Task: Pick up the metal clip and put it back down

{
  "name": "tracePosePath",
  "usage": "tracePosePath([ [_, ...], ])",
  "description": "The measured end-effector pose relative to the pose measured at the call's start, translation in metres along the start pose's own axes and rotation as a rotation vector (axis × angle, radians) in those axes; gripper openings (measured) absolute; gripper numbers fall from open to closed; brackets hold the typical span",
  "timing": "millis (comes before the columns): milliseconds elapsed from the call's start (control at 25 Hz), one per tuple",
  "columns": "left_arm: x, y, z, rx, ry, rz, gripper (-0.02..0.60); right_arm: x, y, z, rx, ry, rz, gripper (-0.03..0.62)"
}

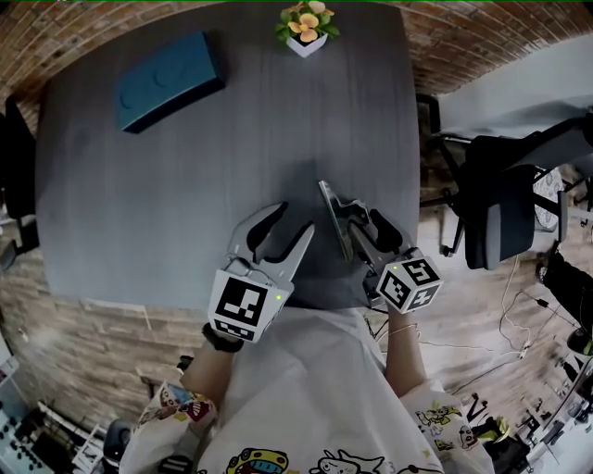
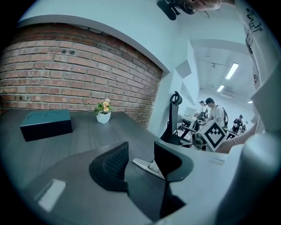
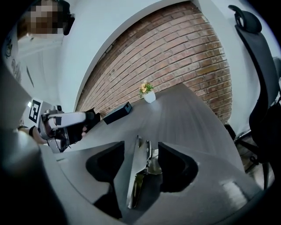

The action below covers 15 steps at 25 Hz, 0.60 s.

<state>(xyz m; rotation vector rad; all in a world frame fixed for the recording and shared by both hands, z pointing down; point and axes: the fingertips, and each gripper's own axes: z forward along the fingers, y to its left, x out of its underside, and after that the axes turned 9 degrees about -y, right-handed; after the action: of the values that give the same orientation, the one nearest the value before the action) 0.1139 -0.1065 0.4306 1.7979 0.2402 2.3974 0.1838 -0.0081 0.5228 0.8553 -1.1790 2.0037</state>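
Steel-grey metal clip (image 1: 334, 218) sits on the dark bench (image 1: 185, 185) near its front edge, between the jaws of the right hand-held gripper (image 1: 361, 222). Those jaws stand wide, the left pad clear of the clip. Left hand-held gripper (image 1: 292, 222) is just beside it, jaws wide and empty. Blue box (image 1: 167, 79) and potted flower (image 1: 306, 26) stand at the far side.

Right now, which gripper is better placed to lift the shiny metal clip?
Right. The right gripper already has the shiny metal clip between its open jaws. The left gripper is open with nothing inside.
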Motion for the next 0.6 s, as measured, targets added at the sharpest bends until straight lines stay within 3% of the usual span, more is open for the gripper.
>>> tracePosePath([
  [600,0.026,-0.004,0.007,0.027,0.054,-0.013,0.187,0.025,-0.002,0.015,-0.054,0.144,0.082,0.221],
])
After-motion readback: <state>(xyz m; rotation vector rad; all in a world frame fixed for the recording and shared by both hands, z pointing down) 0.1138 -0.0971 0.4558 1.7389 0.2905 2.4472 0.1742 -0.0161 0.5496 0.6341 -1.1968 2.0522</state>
